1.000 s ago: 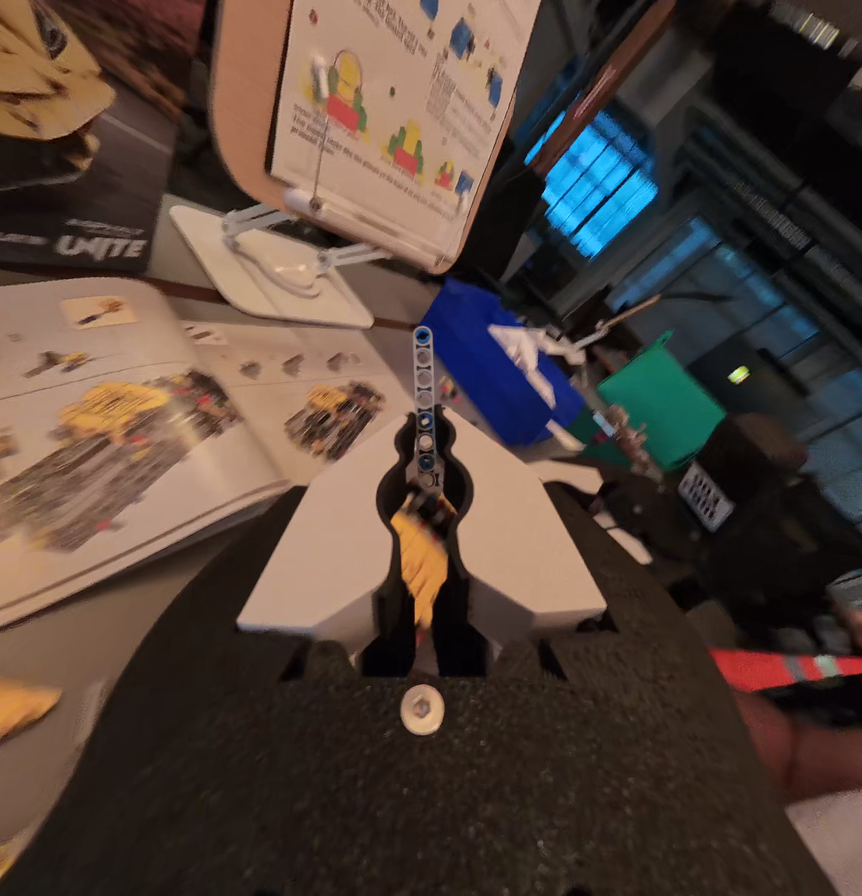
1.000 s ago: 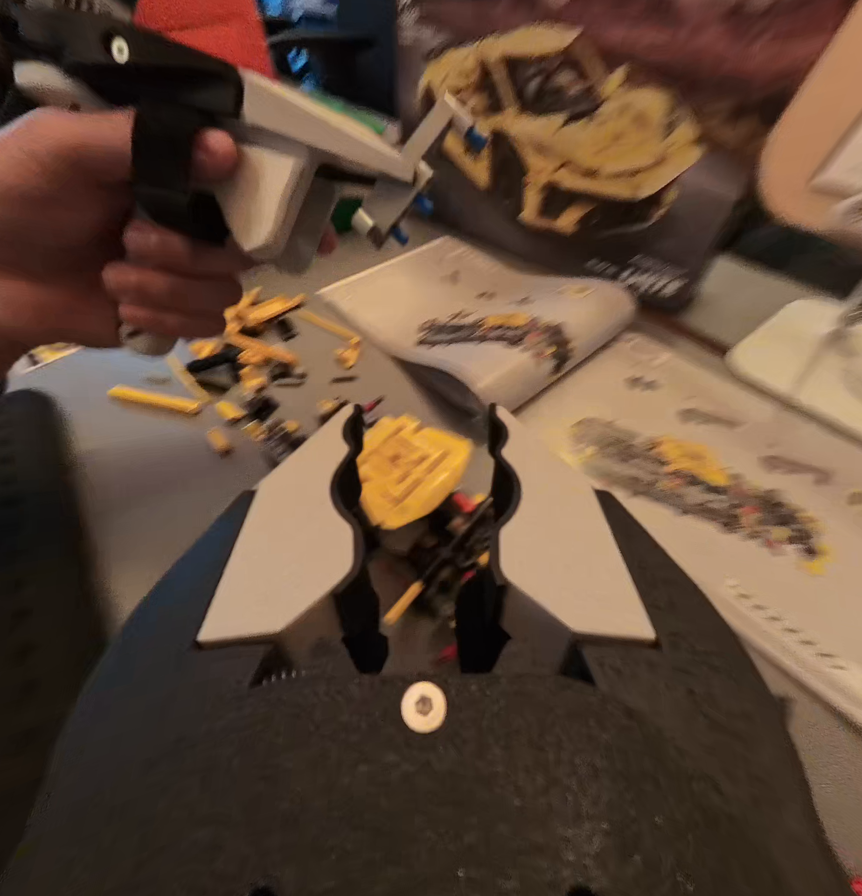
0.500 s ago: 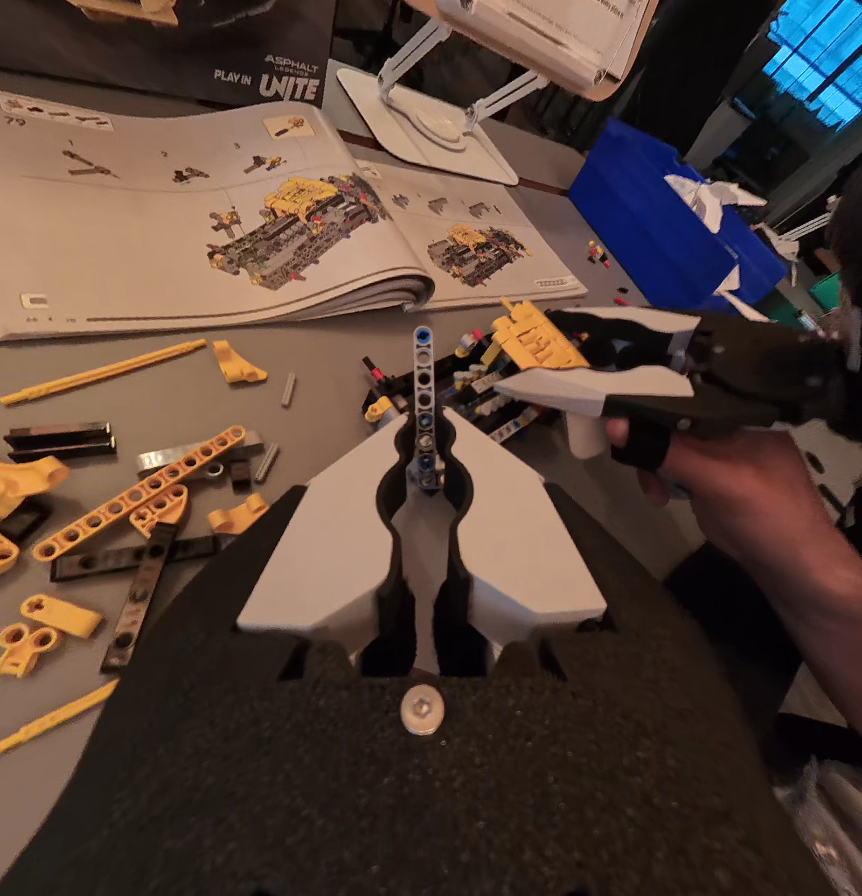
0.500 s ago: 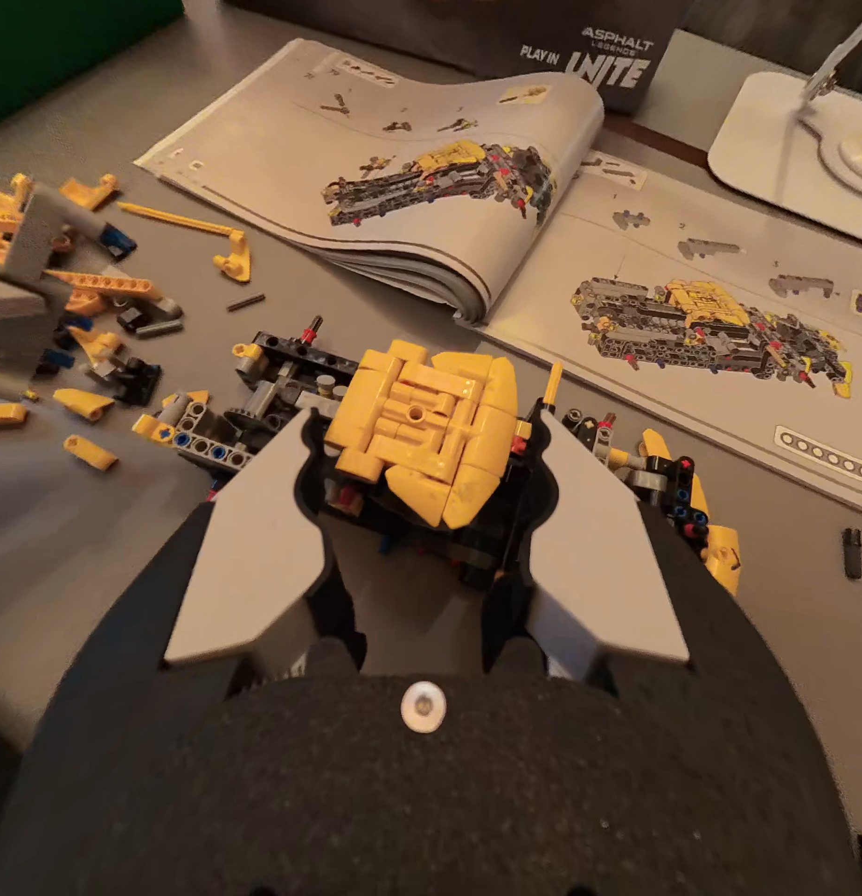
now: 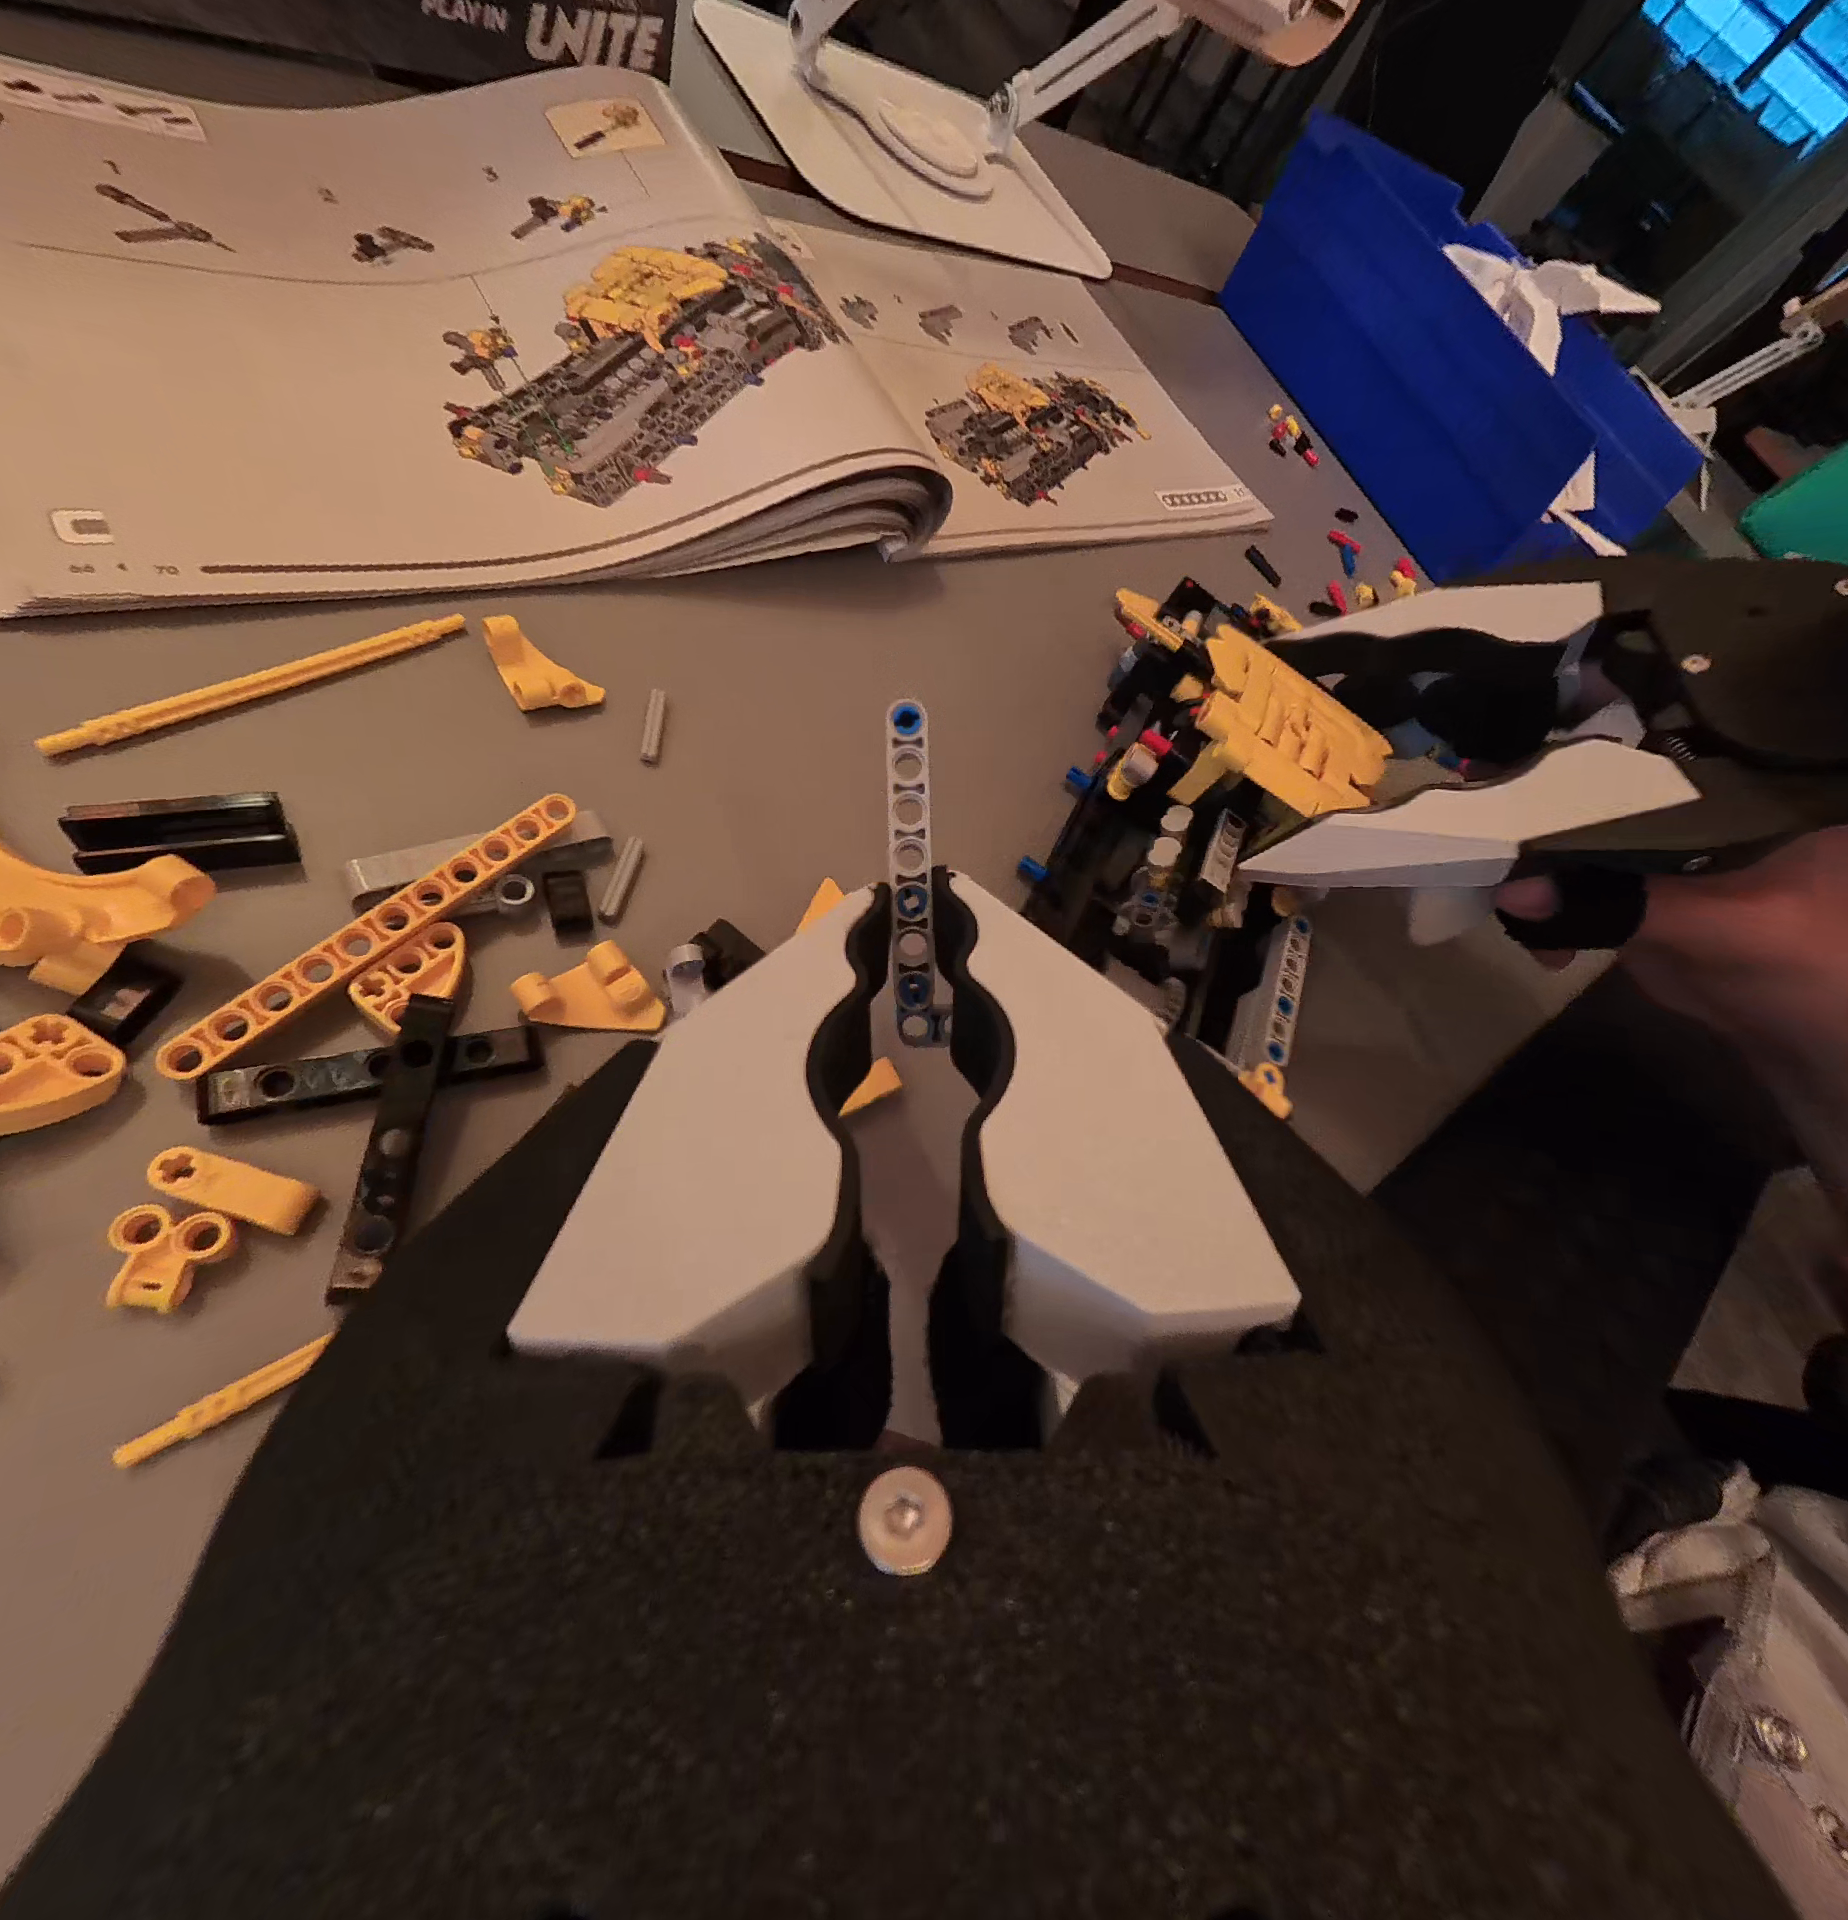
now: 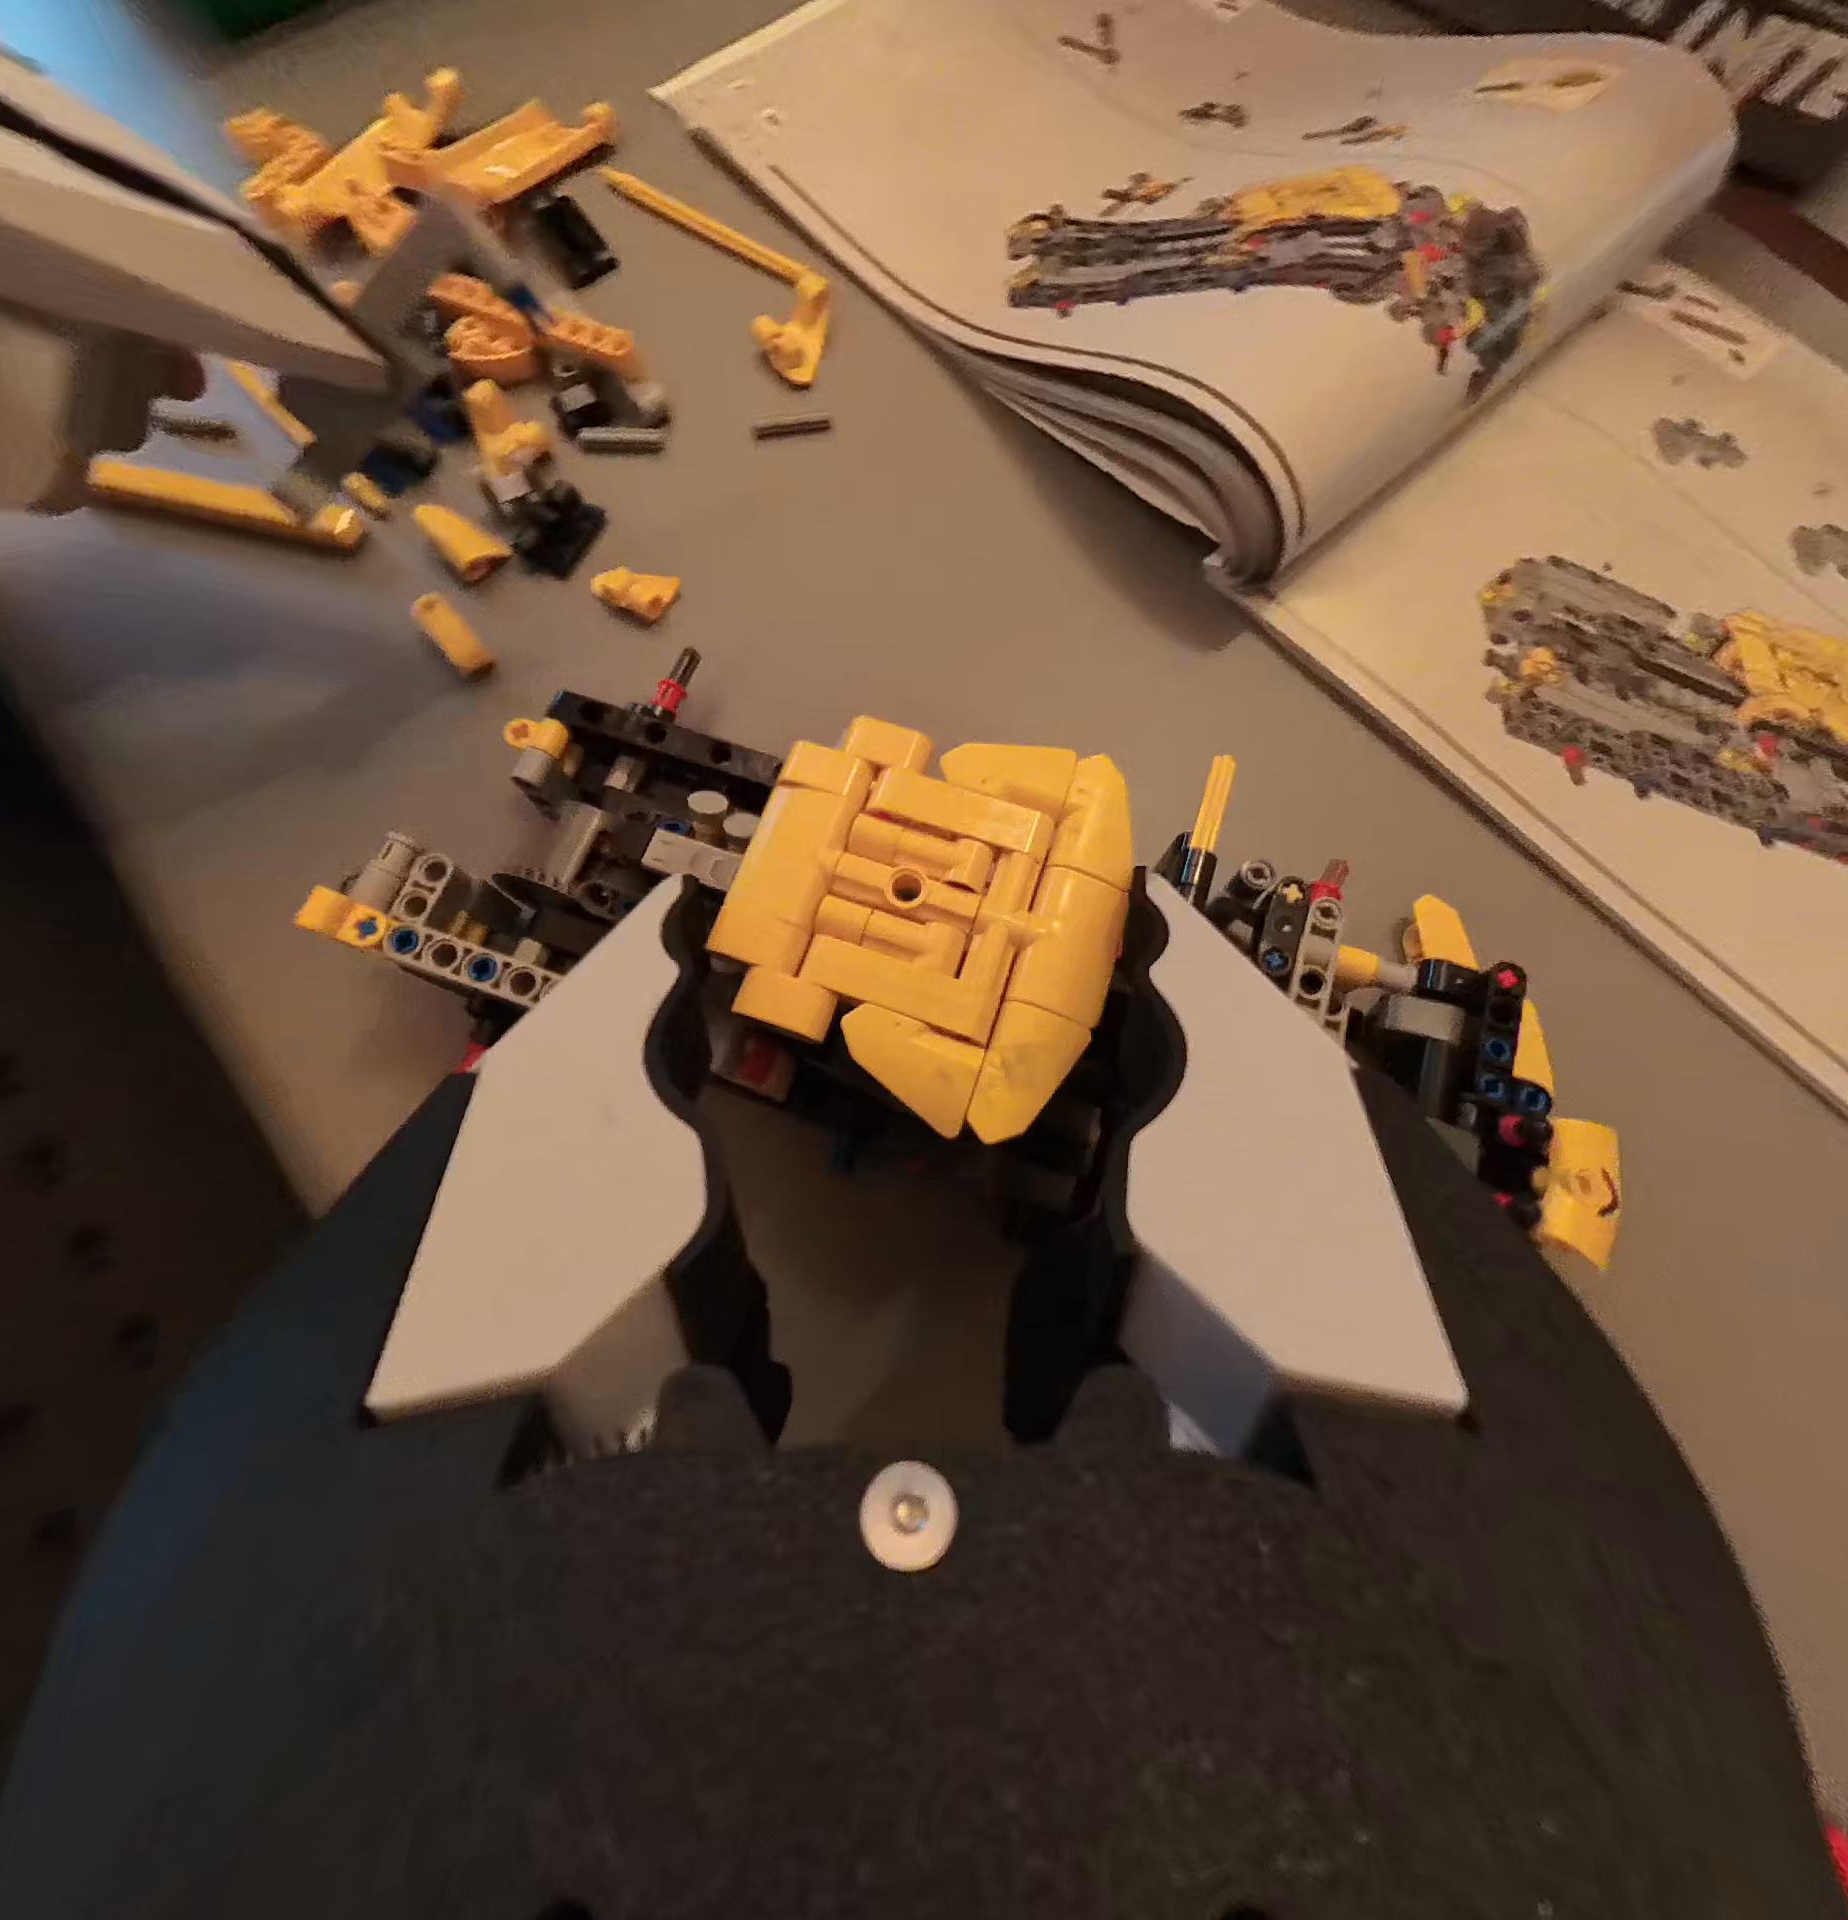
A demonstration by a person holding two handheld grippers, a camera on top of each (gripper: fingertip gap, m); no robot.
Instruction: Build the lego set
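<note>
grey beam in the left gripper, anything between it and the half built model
Nothing visible: bare table lies between the grey beam and the model. The right gripper straddles the model's yellow top from the far side.

Loose pieces [image 5: 359, 966] left on table [image 5: 774, 644], model [image 6: 920, 914] right, instruction booklet [image 5: 432, 343] behind.

looks like a workshop / lab-type room, not a home. grey work surface [image 5: 795, 644] w/ loose lego parts [image 5: 369, 945] spread out, open instruction booklet [image 5: 380, 343], white doc stand base [image 5: 899, 156]. blue bin [image 5: 1419, 343] & green bin [image 5: 1824, 509] at the far side, big blue-lit industrial windows [image 5: 1761, 62] in a dark bg.
</note>
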